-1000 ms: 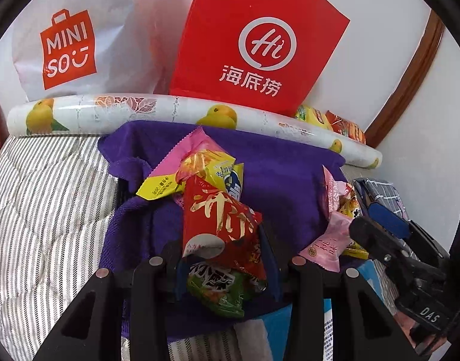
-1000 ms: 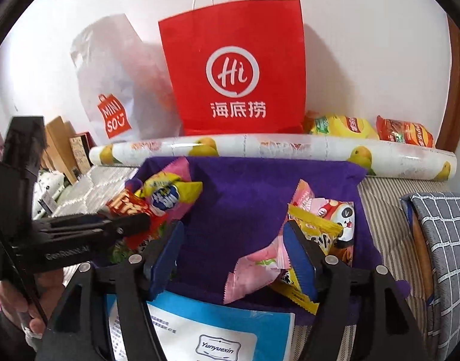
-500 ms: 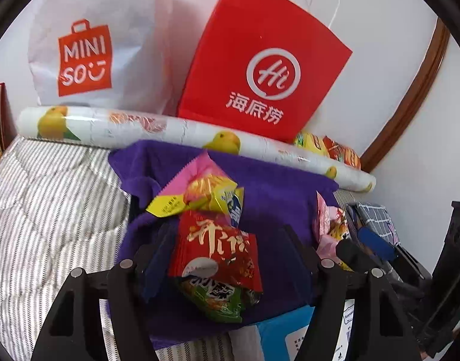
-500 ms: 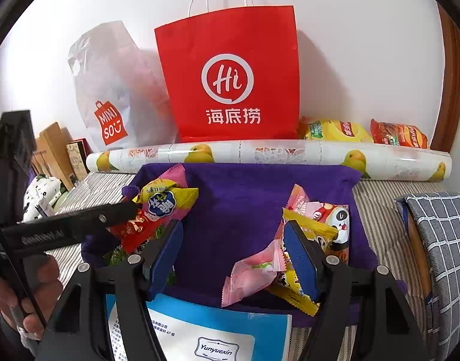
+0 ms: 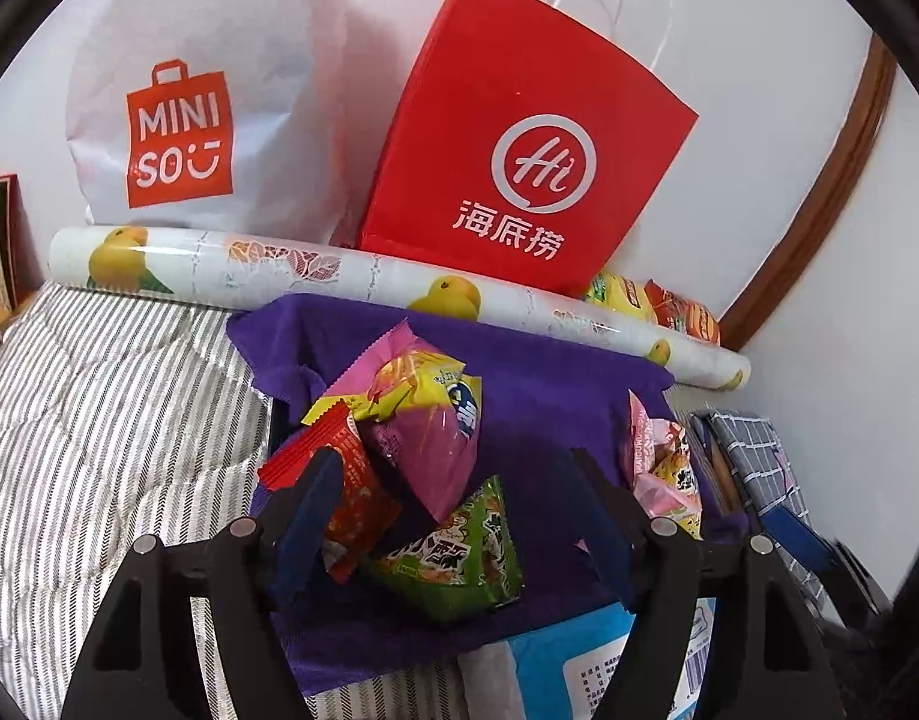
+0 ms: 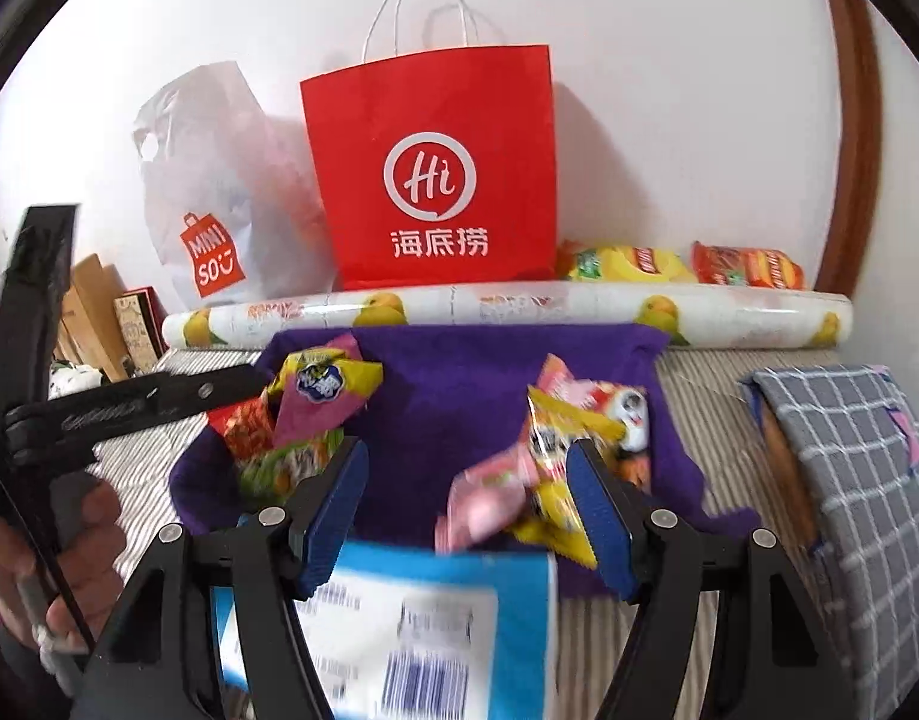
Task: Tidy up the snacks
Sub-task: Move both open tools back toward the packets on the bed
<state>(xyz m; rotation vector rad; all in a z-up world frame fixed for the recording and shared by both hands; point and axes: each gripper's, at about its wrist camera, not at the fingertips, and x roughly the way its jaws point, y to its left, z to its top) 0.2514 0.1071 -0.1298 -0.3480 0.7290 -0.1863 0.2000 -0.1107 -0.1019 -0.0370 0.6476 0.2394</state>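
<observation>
A purple cloth (image 5: 549,396) lies on the striped bed. On its left sits a pile of snacks: a red packet (image 5: 351,480), a pink-and-yellow packet (image 5: 423,420) and a green packet (image 5: 459,546). My left gripper (image 5: 453,516) is open and empty, its fingers on either side of this pile. A second pile of pink and yellow packets (image 6: 555,456) lies on the cloth's right side. My right gripper (image 6: 465,510) is open and empty just in front of that pile. The left gripper (image 6: 159,402) also shows in the right wrist view.
A red Hi paper bag (image 6: 435,168) and a white Miniso bag (image 5: 183,102) stand against the wall behind a rolled fruit-print sheet (image 5: 339,276). Yellow and red snack bags (image 6: 681,264) lie behind the roll. A blue-white parcel (image 6: 411,618) lies in front, a grey checked item (image 6: 849,450) at right.
My left gripper opened and let go of the red packet, which dropped to the left of the pile. Both grippers have pulled back and up a little.
</observation>
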